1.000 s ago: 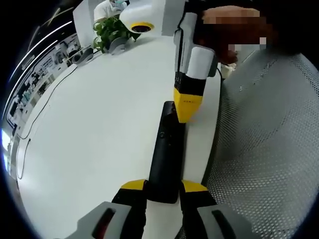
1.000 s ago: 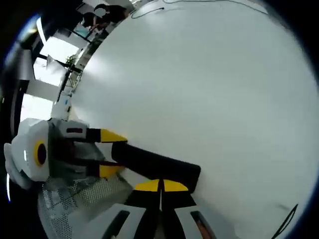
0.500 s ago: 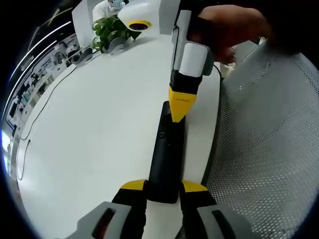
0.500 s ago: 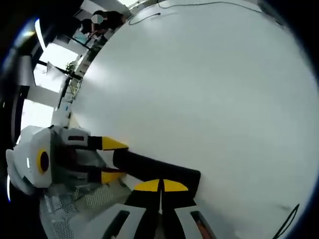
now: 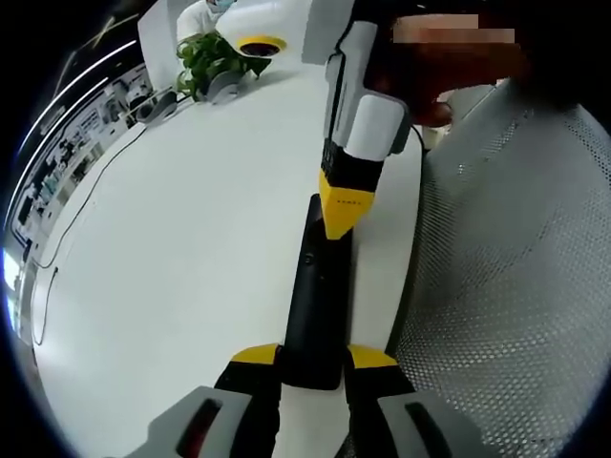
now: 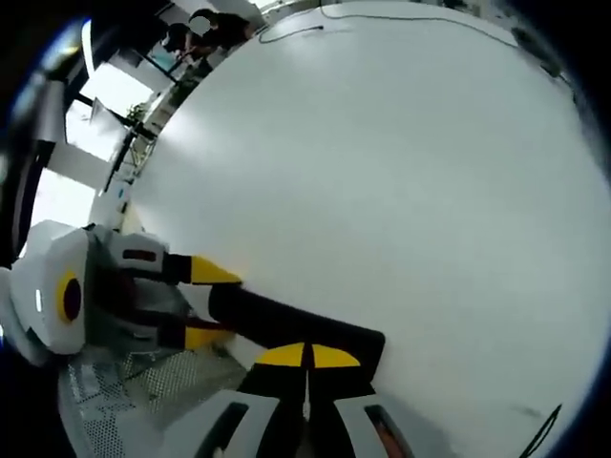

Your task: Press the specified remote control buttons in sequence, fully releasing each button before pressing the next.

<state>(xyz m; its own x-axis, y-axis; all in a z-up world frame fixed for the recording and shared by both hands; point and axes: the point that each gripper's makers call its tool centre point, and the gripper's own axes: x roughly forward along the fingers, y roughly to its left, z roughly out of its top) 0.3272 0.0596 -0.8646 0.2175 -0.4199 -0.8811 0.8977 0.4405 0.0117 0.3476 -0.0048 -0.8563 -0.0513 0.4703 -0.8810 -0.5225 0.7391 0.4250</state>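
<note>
White bench (image 5: pixel 191 248) runs off toward a bright office background in the left gripper view, with a potted plant (image 5: pixel 212 59) at its far edge and a thin cable (image 5: pixel 72 224) trailing along its left side; a grey mesh surface (image 5: pixel 516 286), likely a chair, sits beyond the right edge. Close to that right edge lies the black remote (image 5: pixel 320 296), lengthwise away from the camera. The left claw (image 5: pixel 315 361) has its yellow-tipped jaws set against either side of the remote's near end, clamping it in place. The right claw (image 5: pixel 344 215), held by a hand (image 5: pixel 449 76), comes down from above with its jaws closed into one point, its tip on or just above the remote's far half; whether it actually depresses a button I cannot tell. In the right gripper view, the bench (image 6: pixel 401 172) spreads wide and bare, a cable (image 6: pixel 382 11) at its far edge. The right claw (image 6: pixel 307 357) shows jaws pressed together with nothing between them, tip at the remote (image 6: pixel 286 324). The left claw (image 6: pixel 212 303) grips the remote's other end near the bench edge, over the mesh (image 6: pixel 162 382). Judging from this, one press in the sequence is under way or about to land; how many presses are done or left cannot be read. The plant's pot is the sole container, holding green leaves.
</note>
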